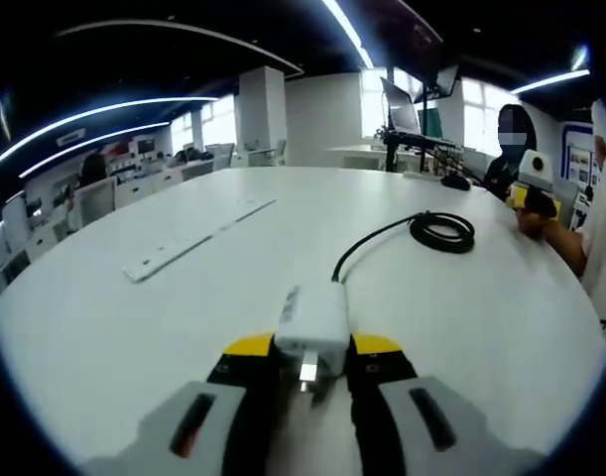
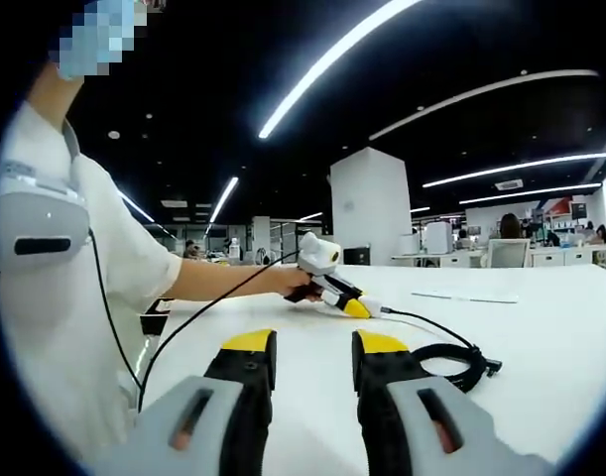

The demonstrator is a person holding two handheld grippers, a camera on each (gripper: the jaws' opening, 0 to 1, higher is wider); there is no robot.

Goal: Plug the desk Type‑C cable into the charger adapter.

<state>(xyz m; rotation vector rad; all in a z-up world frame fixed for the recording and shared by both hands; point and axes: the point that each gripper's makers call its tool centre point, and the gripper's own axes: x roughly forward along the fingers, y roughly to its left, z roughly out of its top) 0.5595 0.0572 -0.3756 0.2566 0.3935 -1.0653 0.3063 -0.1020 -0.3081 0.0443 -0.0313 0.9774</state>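
Between left gripper fingers: charger adapter, gripped; right gripper fingers apart, empty.

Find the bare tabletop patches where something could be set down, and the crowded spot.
Free: between the power strip and the black cable, and right of the cable coil. Crowded: around the charger adapter in the left gripper.

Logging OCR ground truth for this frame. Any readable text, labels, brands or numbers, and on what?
None can be read.
White charger adapter, held in the left gripper: a small grey marking on its top face, too blurred to read.
White power strip on the table: no legible print.
Black cable: no marking shows.
Wall posters at the far right in the left gripper view: too small to read.
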